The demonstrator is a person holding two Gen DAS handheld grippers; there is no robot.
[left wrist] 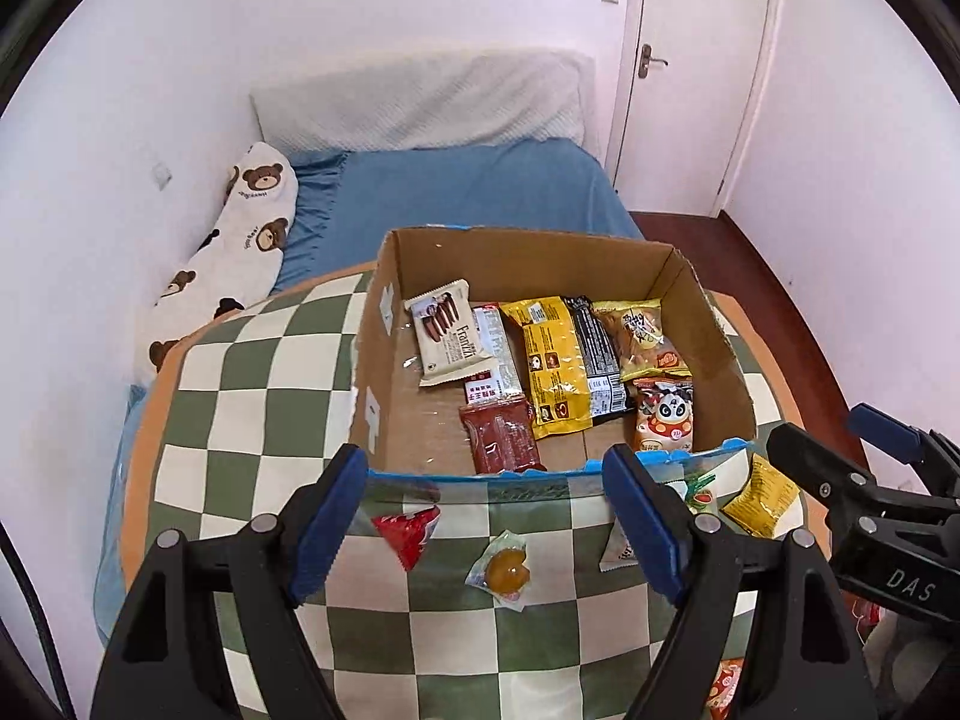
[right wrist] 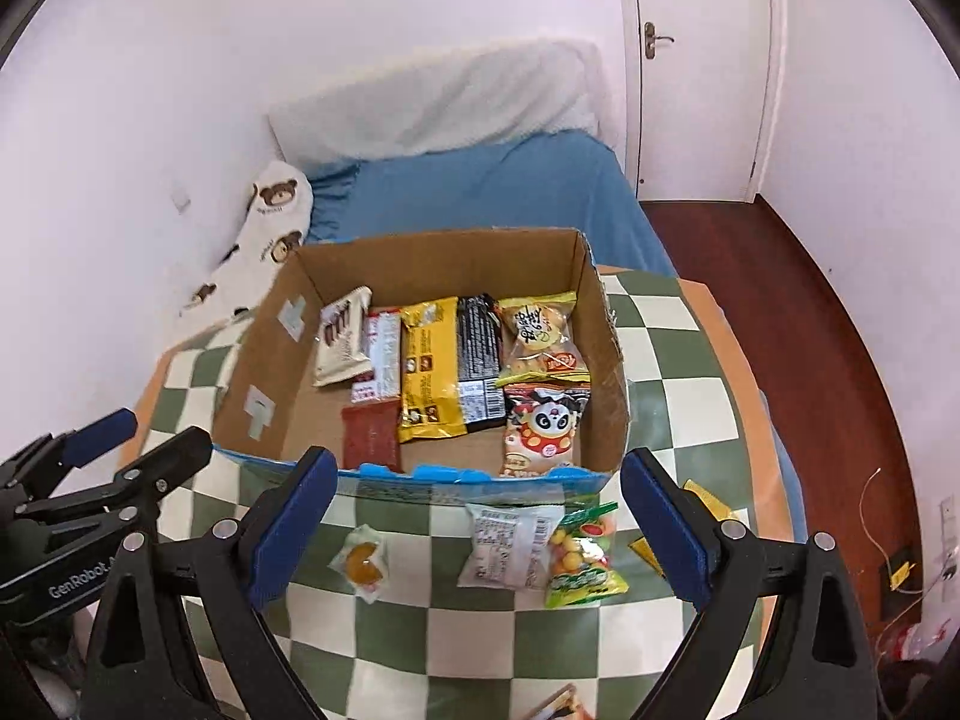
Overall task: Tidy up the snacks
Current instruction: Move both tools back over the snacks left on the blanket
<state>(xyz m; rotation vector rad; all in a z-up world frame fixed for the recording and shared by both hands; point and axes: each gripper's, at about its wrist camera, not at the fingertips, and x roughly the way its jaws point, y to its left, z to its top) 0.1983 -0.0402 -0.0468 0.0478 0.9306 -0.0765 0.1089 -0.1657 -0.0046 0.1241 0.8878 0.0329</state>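
Observation:
An open cardboard box [left wrist: 717, 336] [right wrist: 609, 336] stands on a green-and-white checked cloth [left wrist: 252, 372] and holds several snack packs in rows, among them a yellow pack [left wrist: 549, 360] and a panda pack [right wrist: 546, 426]. In front of the box lie loose snacks: a red wedge pack [left wrist: 408, 531], a jelly cup [left wrist: 504, 567] [right wrist: 360, 564], a white pack [right wrist: 510, 543], a green candy bag [right wrist: 585, 558] and a small yellow pack [left wrist: 762, 498]. My left gripper [left wrist: 486, 516] is open and empty above the loose snacks. My right gripper [right wrist: 480, 528] is open and empty above the white pack.
The checked surface sits on a bed with a blue sheet [left wrist: 468, 186], a bear-print pillow [left wrist: 252, 228] and a white headboard cushion [left wrist: 420, 96]. A white door [right wrist: 702, 60] and dark red floor [right wrist: 780, 312] are to the right.

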